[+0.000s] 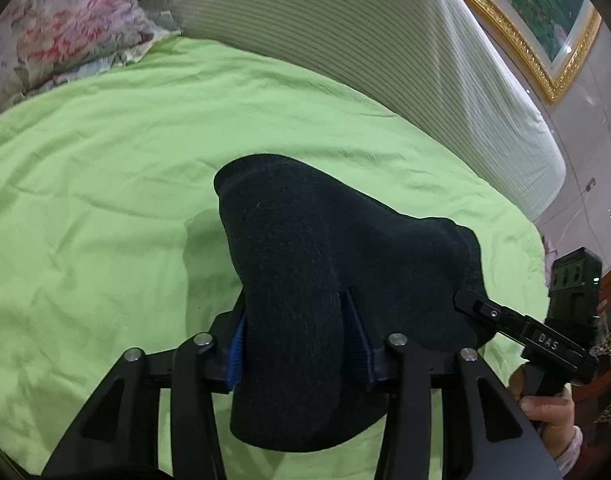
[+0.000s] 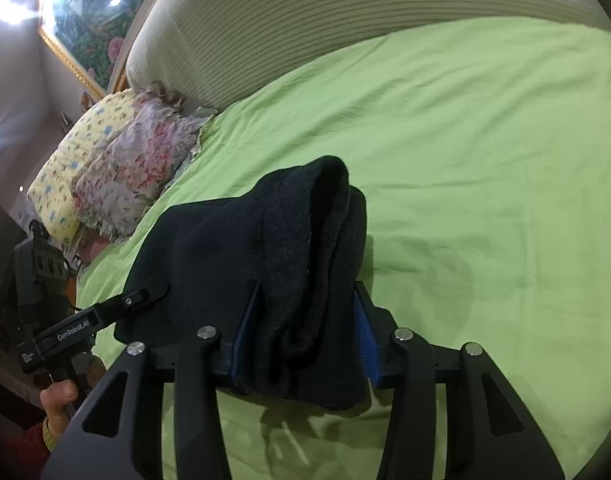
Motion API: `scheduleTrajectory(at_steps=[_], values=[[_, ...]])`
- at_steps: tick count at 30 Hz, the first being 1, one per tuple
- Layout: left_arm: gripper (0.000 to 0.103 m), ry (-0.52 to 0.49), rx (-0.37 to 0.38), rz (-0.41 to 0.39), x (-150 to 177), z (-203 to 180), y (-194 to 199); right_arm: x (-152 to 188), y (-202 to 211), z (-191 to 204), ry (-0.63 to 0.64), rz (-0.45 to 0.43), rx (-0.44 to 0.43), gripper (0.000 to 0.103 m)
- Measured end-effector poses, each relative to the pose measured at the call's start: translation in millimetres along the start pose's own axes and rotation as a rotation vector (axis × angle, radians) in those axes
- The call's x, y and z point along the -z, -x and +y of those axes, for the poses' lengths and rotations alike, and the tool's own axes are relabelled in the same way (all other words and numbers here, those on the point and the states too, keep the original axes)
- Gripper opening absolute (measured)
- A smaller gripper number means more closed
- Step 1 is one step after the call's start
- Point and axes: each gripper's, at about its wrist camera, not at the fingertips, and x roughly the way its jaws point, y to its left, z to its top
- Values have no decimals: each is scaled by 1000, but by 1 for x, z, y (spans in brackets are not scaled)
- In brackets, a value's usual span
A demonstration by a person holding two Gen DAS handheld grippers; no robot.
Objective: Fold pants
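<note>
two-handed lift of dark pants (image 1: 305,264) above a green bedsheet (image 1: 105,200). the pants are bunched into a thick, already doubled bundle and are held clear of the sheet, as the shadow cast beneath them in the right wrist view suggests. the left gripper (image 1: 297,344) is clamped on one end of the bundle, the cloth being pinched between its blue-padded fingers (image 1: 236,354); the right gripper (image 2: 305,340) is clamped likewise on the other end, its jaws spread only as far as the thickness of the cloth requires. each gripper is seen from the other's camera at the edge of the bundle, so the pants are spanned between the two. this paired hold is judged to serve the fold: both ends are kept level so that the layers stay aligned while the bundle is carried or lowered. the bare sheet in front is probably meant as the laying surface. a striped headboard (image 1: 345,40) and flowered pillows (image 2: 137,176) lie well apart from the pants, leaving room. slipping of inner layers is the likely risk.
</note>
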Motion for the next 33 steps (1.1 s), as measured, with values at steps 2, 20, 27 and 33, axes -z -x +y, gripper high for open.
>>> scheduleTrajectory(at_steps=[2, 20, 27, 33], values=[[53, 6, 14, 3, 2, 3, -2, 1, 0, -4, -3, -8, 12, 51], [82, -21, -90, -13, 20, 5, 20, 10, 17, 5, 51, -72, 98, 68], [83, -82, -156, -32, 38, -11, 32, 22, 28, 22, 138, -84, 106, 77], [86, -136, -231, -82, 63, -22, 49, 40, 37, 40, 229, -91, 116, 87]])
